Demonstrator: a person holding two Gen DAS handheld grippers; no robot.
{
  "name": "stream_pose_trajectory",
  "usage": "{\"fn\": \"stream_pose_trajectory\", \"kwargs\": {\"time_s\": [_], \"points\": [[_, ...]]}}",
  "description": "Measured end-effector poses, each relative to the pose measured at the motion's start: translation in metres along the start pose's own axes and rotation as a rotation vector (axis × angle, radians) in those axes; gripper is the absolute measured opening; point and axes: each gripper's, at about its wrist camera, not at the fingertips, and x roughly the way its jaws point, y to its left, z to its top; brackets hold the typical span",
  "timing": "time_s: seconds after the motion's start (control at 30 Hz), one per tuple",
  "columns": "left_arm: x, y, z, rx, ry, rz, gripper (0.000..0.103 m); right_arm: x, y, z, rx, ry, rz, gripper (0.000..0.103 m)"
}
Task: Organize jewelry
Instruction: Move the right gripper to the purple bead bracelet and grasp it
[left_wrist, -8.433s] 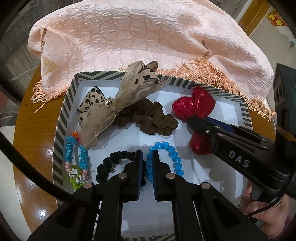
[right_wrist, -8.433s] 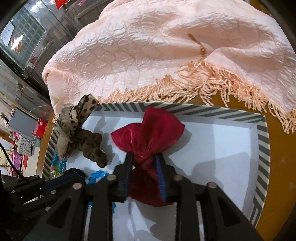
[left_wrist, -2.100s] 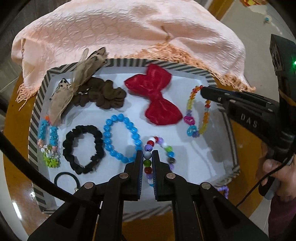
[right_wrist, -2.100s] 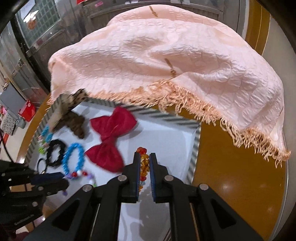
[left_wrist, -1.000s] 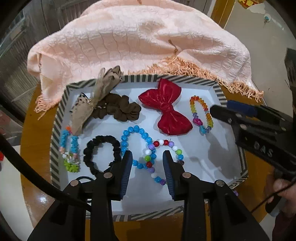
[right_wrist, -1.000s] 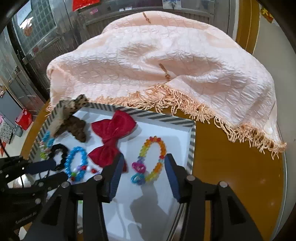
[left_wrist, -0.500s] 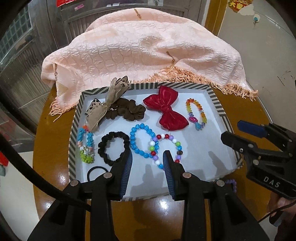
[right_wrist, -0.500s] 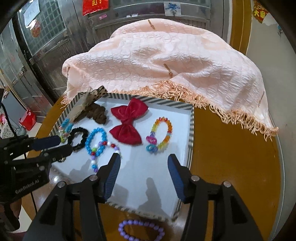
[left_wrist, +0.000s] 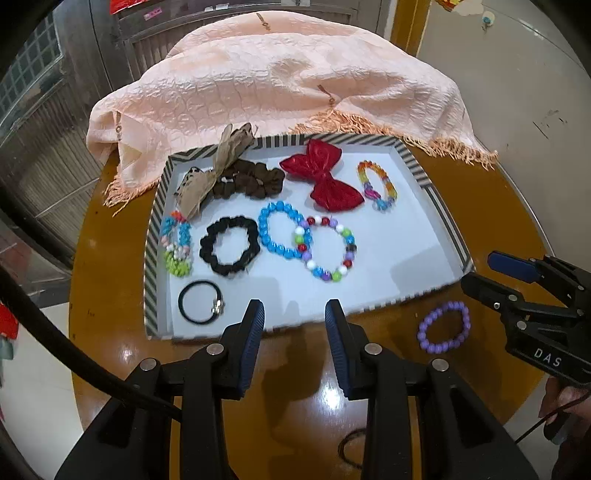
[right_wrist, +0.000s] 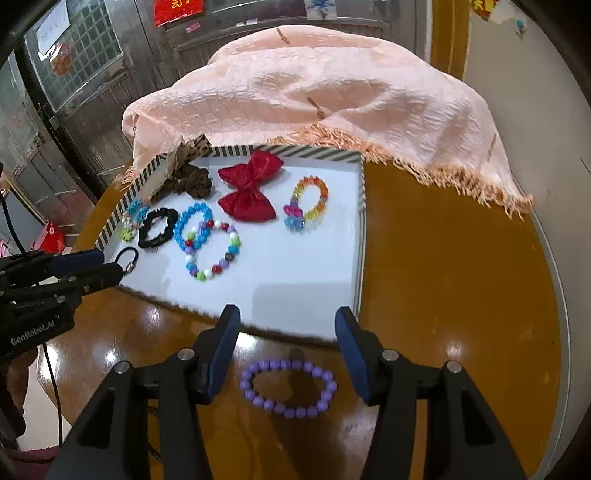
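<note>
A striped-rim tray (left_wrist: 447, 225) with a white floor holds a red bow (left_wrist: 325, 177), a rainbow bracelet (left_wrist: 384, 181), a blue bead bracelet (left_wrist: 269, 236), a multicolour bead bracelet (left_wrist: 347, 258), scrunchies and a black hair tie (left_wrist: 184, 310). A purple bead bracelet (right_wrist: 299, 412) lies on the wooden table in front of the tray. My right gripper (right_wrist: 287, 317) hangs open just above and behind it, with nothing between the fingers. My left gripper (left_wrist: 294, 314) stands open over the tray's near rim, empty.
A peach fringed cloth (left_wrist: 280, 85) is heaped behind the tray and overlaps its far rim. The round wooden table (right_wrist: 461, 277) drops off at the right. A thin dark loop (left_wrist: 345, 448) lies under my left gripper. A hand (left_wrist: 561, 402) holds the right gripper (left_wrist: 480, 273).
Both grippers have drawn back from the tray toward the table's near side. The whole tray now shows, and the purple bracelet has come into view under the right gripper. Both stay open.
</note>
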Motion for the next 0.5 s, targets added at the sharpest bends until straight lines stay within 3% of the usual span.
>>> {"fn": "stream_pose_trajectory", "kwargs": {"time_s": [0.5], "points": [[-0.01, -0.005, -0.046, 0.042, 0.046, -0.045, 0.033, -0.002, 0.002, -0.051, 0.066, 0.049, -0.027, 0.056]]}}
